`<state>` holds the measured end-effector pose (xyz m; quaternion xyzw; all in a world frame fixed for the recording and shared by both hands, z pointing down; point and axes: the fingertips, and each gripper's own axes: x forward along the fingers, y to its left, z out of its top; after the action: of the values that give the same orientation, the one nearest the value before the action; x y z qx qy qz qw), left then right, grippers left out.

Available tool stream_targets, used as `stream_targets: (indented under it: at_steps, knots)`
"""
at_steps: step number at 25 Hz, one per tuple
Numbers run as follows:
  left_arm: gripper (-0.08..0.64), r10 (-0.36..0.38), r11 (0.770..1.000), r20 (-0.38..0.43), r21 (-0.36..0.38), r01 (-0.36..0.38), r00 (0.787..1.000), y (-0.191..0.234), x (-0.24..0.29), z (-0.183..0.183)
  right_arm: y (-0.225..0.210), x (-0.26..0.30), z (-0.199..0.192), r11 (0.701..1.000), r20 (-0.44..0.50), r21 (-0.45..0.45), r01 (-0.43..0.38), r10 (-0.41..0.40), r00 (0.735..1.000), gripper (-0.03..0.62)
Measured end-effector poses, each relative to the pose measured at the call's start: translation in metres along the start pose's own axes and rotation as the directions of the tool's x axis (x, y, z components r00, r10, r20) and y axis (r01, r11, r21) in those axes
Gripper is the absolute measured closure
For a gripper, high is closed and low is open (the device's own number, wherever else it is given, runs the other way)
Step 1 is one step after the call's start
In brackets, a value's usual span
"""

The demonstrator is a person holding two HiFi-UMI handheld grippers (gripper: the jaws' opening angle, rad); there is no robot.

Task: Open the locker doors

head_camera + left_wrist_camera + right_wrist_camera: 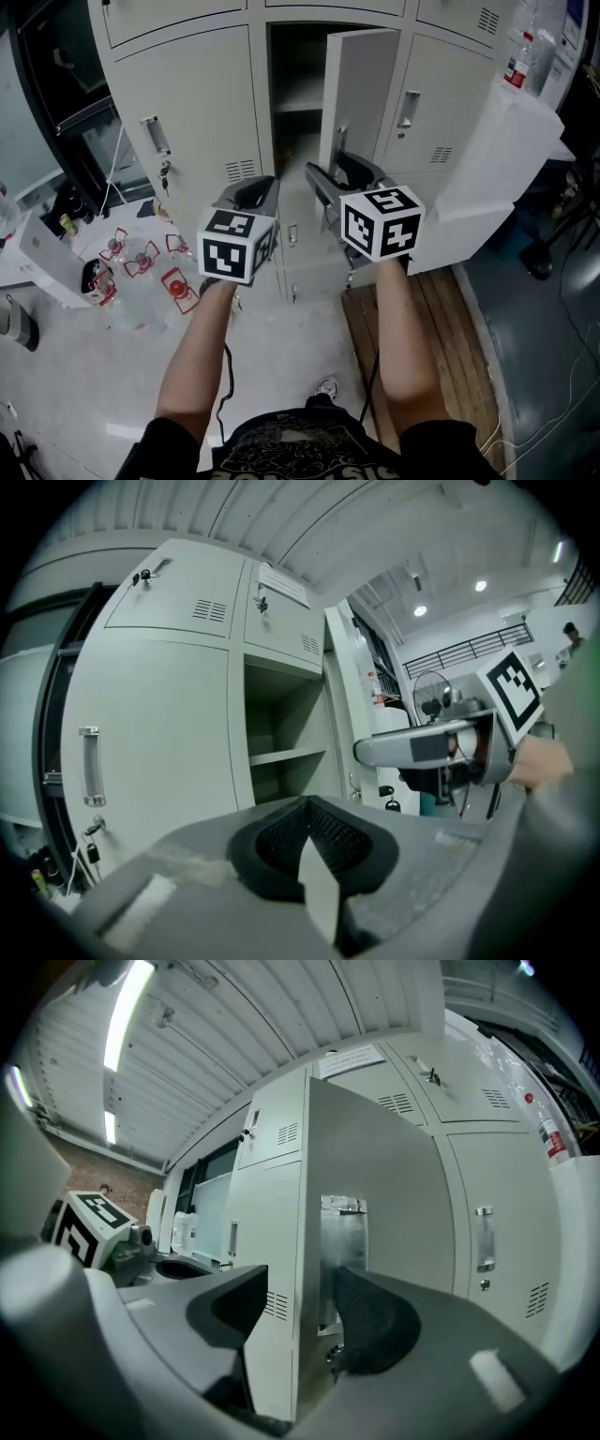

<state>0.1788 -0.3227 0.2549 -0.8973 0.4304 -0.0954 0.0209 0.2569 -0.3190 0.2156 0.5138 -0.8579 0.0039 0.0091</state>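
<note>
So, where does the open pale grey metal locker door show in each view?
Head view: open pale grey metal locker door, top centre, right of the open compartment.
Left gripper view: narrow strip, right of that compartment.
Right gripper view: wide panel in the centre.
Shared landmark: handle of the closed left locker door.

In the head view the marker cube [382, 223] of the right gripper [325, 167] covers the rear of its jaws. This gripper also hides the lower end of the open locker door [361, 89]. Left of that door, the compartment [292, 66] is too dark to see into. The upper lockers [178, 19] are cut off by the top edge. Left of the left gripper [261, 187], the red-framed things [178, 286] on the floor [75, 375] are too small to name. In the right gripper view, the print on the sheet [349, 1058] above the jaws cannot be read.
</note>
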Motion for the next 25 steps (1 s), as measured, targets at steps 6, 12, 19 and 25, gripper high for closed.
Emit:
stream_targets:
  at_steps: [6, 12, 19, 25]
  knots:
    - [0.555, -0.067, 0.998, 0.014, 0.008, 0.067, 0.998, -0.034, 0.01, 0.007, -0.016, -0.031, 0.001, 0.999, 0.012, 0.001, 0.051, -0.051, 0.999, 0.375]
    - [0.555, -0.115, 0.993, 0.033, 0.021, 0.115, 0.993, -0.063, 0.021, 0.02, -0.038, -0.058, 0.001, 0.995, 0.023, 0.003, 0.102, -0.102, 0.995, 0.428]
    - [0.555, -0.163, 0.987, 0.043, 0.024, 0.162, 0.986, -0.091, 0.038, 0.027, -0.061, -0.084, 0.001, 0.991, 0.036, -0.005, 0.133, -0.133, 0.99, 0.443]
    - [0.555, -0.209, 0.978, 0.05, 0.021, 0.209, 0.977, -0.116, 0.056, 0.03, -0.078, -0.105, 0.0, 0.989, 0.037, -0.007, 0.146, -0.146, 0.989, 0.442]
